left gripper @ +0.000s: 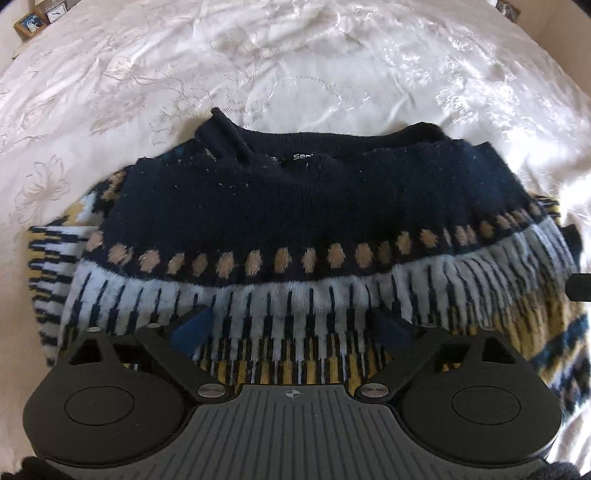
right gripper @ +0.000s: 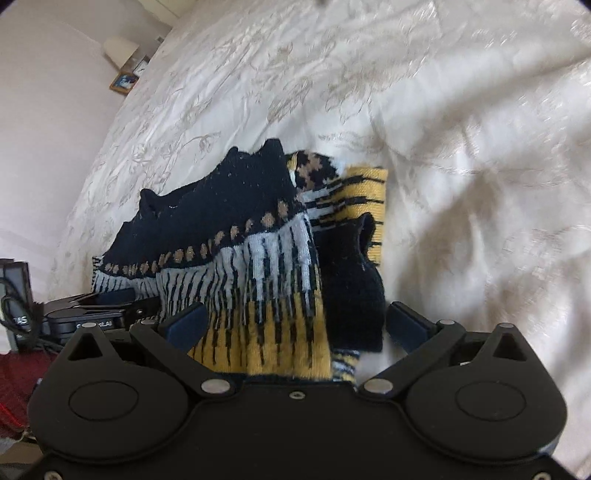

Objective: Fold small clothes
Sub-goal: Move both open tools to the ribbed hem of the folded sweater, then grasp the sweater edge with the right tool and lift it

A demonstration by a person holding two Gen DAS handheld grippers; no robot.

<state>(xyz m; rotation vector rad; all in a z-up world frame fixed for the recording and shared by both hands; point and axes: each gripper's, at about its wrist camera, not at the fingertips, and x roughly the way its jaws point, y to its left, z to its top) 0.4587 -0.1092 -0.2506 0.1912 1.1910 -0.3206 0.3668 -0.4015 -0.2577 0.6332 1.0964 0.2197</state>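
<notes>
A small knitted sweater lies partly folded on the white bedspread, navy at the collar, with tan dots and white, black and yellow stripes lower down. My left gripper hovers over its striped lower part, open, blue pads wide apart and not pressing the knit. In the right wrist view the sweater is bunched in a raised fold, a navy cuff and a yellow striped sleeve on its right. My right gripper is open, the yellow striped fabric between its spread fingers. The left gripper shows at the sweater's left end.
The embroidered bedspread stretches wrinkled beyond and right of the sweater. Small picture frames stand past the bed's far left corner. A lamp and a framed picture are by the wall. Dark gear and red cloth sit at the left.
</notes>
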